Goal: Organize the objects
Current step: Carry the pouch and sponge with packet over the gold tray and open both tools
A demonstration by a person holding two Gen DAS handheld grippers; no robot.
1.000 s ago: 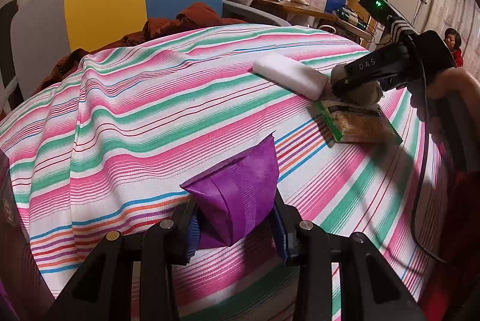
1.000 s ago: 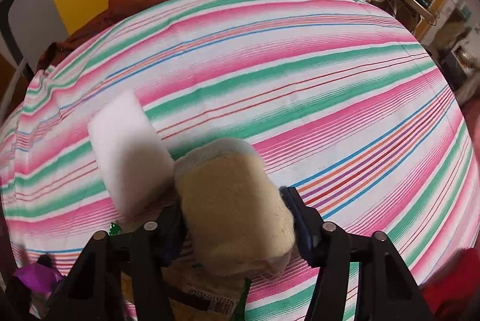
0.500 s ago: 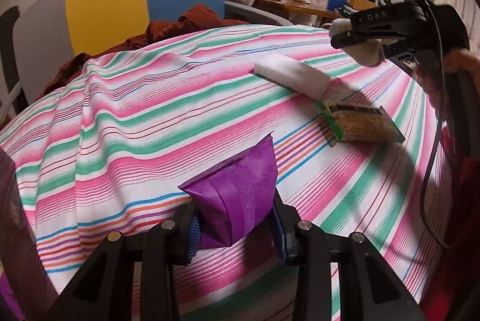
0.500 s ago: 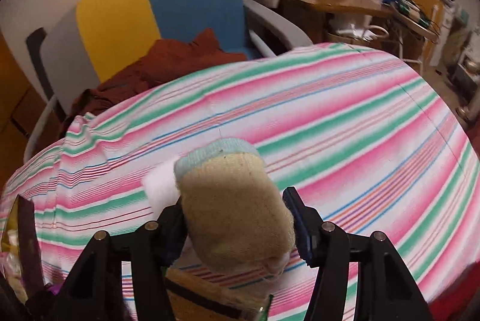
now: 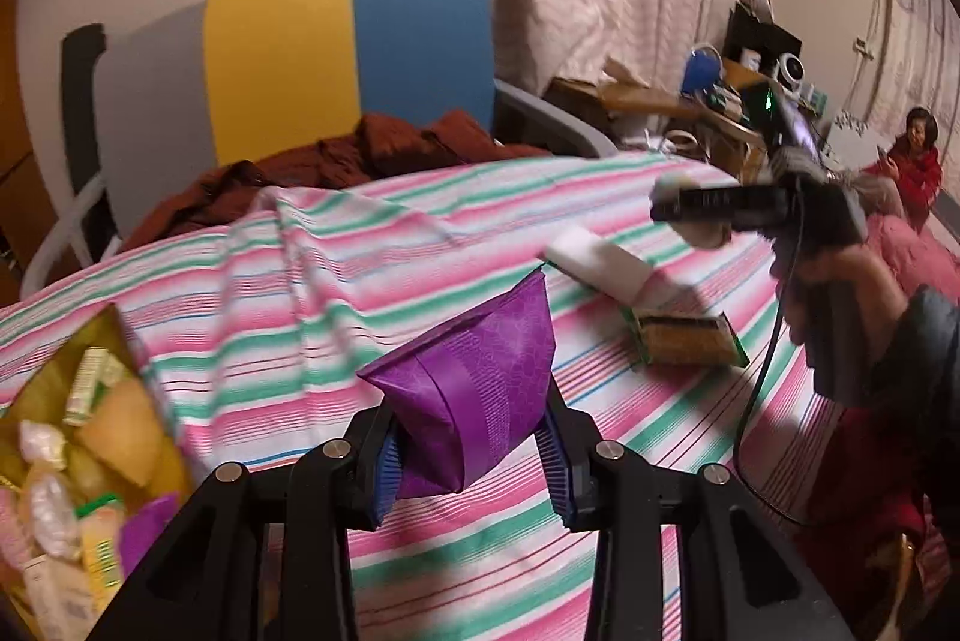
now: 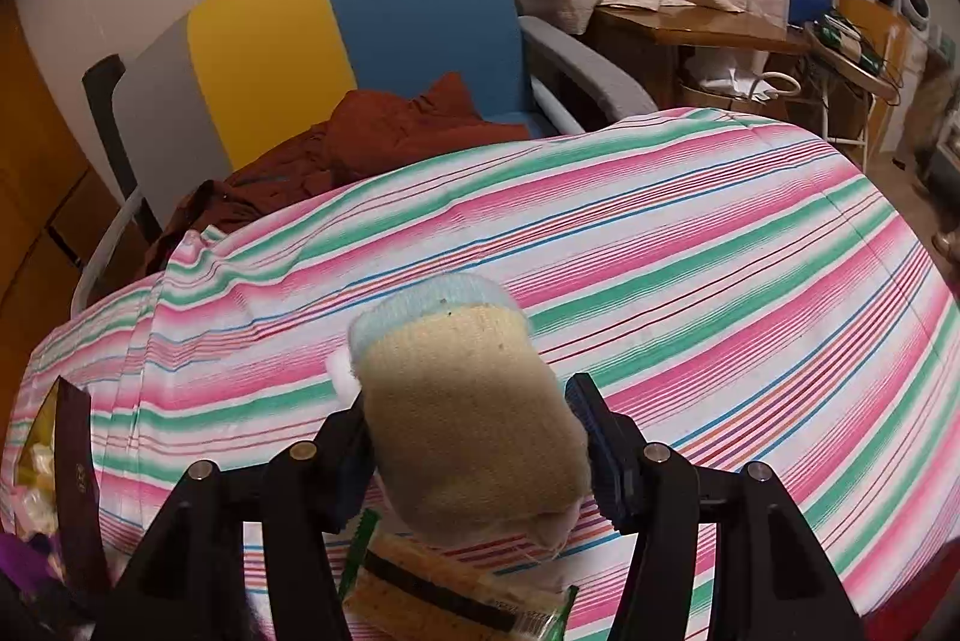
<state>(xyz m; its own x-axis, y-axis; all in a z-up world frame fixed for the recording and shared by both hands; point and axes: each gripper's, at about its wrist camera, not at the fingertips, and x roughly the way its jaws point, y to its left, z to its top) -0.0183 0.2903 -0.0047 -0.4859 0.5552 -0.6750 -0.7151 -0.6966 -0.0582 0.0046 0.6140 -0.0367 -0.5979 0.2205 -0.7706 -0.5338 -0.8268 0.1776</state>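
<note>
Nearest, the left gripper clamps a purple pouch above a striped tablecloth. At near left sits an open gold box of wrapped snacks. To the right, the right gripper squeezes a rolled beige sock, raised over a green snack packet and a white block. Farther off stands a yellow-and-blue chair with brown clothing on it.

The left tongs pinch a purple pouch above the striped counter; a white block lies beyond.
</note>
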